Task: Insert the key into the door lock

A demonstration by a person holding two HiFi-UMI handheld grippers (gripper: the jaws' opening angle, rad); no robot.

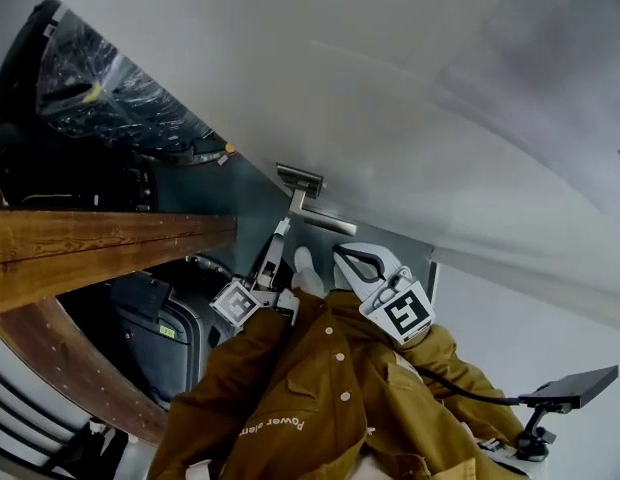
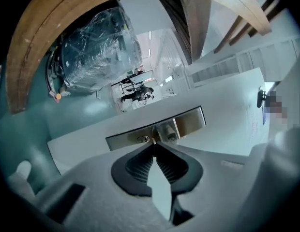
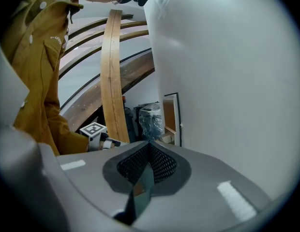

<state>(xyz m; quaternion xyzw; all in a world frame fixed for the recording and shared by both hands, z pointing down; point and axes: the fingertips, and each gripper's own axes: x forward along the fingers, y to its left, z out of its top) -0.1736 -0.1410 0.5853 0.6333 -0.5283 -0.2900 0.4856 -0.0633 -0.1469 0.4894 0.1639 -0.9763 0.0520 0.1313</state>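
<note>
Right gripper jaws together, empty; left gripper jaws closed at lock plate, perhaps pinching key.

Door handle juts just beside keyhole; wooden beam stands left.

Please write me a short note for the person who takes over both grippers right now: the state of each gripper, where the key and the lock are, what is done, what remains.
Left gripper: jaws shut on the key. Only its small metal tip shows, right at the lock plate.
Right gripper: jaws together, nothing between them, idle beside the white door.
Done: the key is at the lock.
Left to do: the tip seems to sit just beside the keyhole, not in it. Line it up and push it in.
</note>
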